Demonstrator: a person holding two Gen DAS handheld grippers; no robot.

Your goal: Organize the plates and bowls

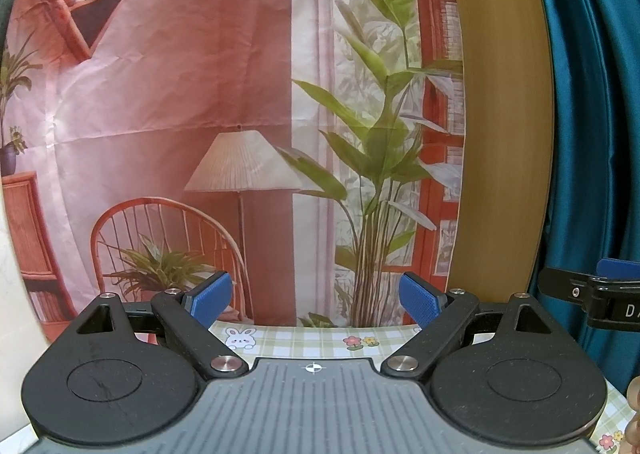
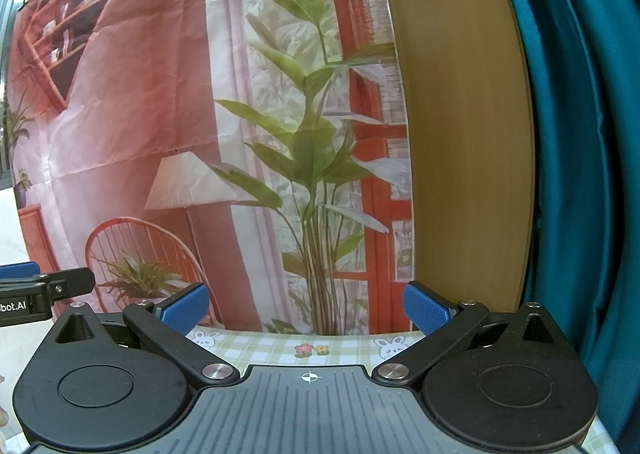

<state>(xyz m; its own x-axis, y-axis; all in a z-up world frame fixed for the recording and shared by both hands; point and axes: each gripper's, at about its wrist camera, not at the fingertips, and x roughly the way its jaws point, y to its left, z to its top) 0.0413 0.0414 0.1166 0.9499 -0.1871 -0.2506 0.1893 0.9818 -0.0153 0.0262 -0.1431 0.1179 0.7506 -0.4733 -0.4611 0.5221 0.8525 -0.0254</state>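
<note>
From the left wrist, the left claw (image 1: 316,300) stands released, its blue pads (image 1: 210,296) spread wide with nothing between them, and it looks out across a strip of worktop (image 1: 304,338) covered in a green checked cloth printed with rabbits and flowers. Behind that hangs a printed backdrop (image 1: 160,94) showing a rattan chair, a lamp and a tall plant, then a yellow wooden panel (image 1: 500,114) and a teal curtain (image 1: 592,94). At the right edge the tip of the right claw (image 1: 600,286) pokes into view, and something pale brown and blurred at the bottom right corner is too indistinct to name. No plate or bowl shows in this view. From the right wrist, the right claw (image 2: 306,306) is likewise released and empty, pads apart over the same checked worktop (image 2: 340,346), facing the same backdrop (image 2: 120,114), wooden panel (image 2: 460,134) and curtain (image 2: 580,114); the left claw (image 2: 48,284) appears at the left edge beside it. Again no plates or bowls are visible, so where they sit cannot be told from either camera. Judging by two empty claws held side by side and no crockery in sight, the organizing looks either not yet begun or paused between items; nothing visible shows any piece already sorted.
</note>
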